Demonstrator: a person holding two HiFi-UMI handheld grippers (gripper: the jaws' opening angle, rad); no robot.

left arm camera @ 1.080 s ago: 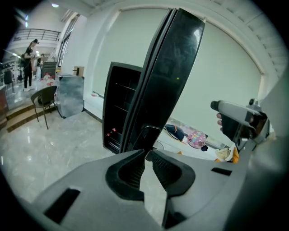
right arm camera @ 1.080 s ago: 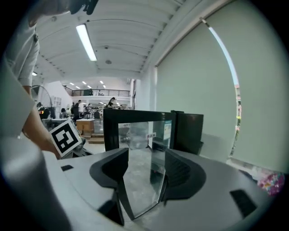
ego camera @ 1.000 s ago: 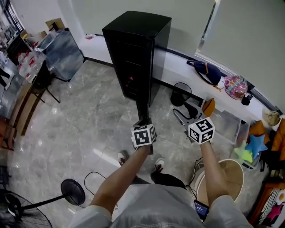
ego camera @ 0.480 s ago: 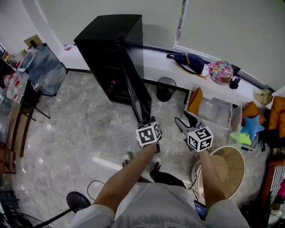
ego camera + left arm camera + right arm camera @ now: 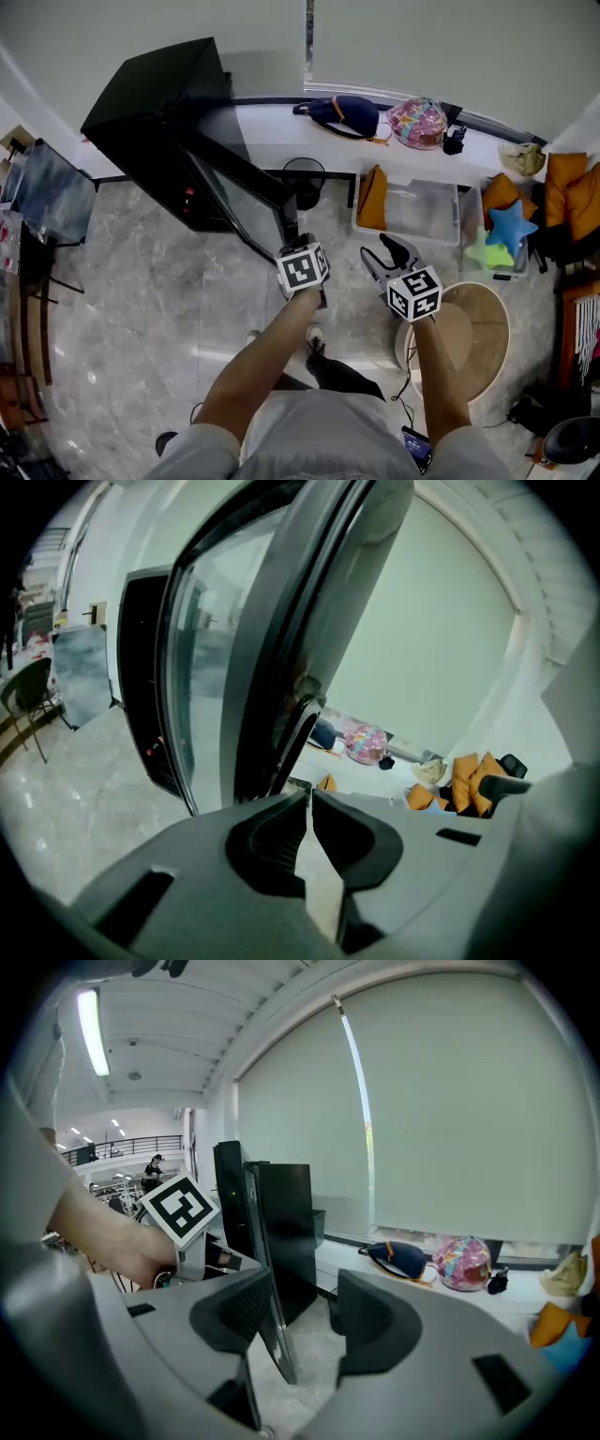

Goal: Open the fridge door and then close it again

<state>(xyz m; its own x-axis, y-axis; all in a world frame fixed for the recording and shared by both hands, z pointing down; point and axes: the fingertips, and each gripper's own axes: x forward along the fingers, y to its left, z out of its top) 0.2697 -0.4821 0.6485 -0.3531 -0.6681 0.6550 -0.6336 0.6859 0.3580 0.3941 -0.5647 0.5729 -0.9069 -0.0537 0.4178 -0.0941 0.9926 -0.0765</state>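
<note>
Fridge door (image 5: 236,194) stands open; left tool (image 5: 303,246) at its free edge.
Left tool clenched, empty, nearer; door's upright edge just ahead. Right tool (image 5: 382,255), spread, jaws just narrowing on nothing, waits beside.

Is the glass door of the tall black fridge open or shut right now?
Open. The glass door stands swung far out from the tall black fridge, leaving a wide gap.

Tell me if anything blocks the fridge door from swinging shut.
Nothing visible does: the wedge between the open fridge door and the fridge looks clear; the bin stands on the door's outer side.
</note>
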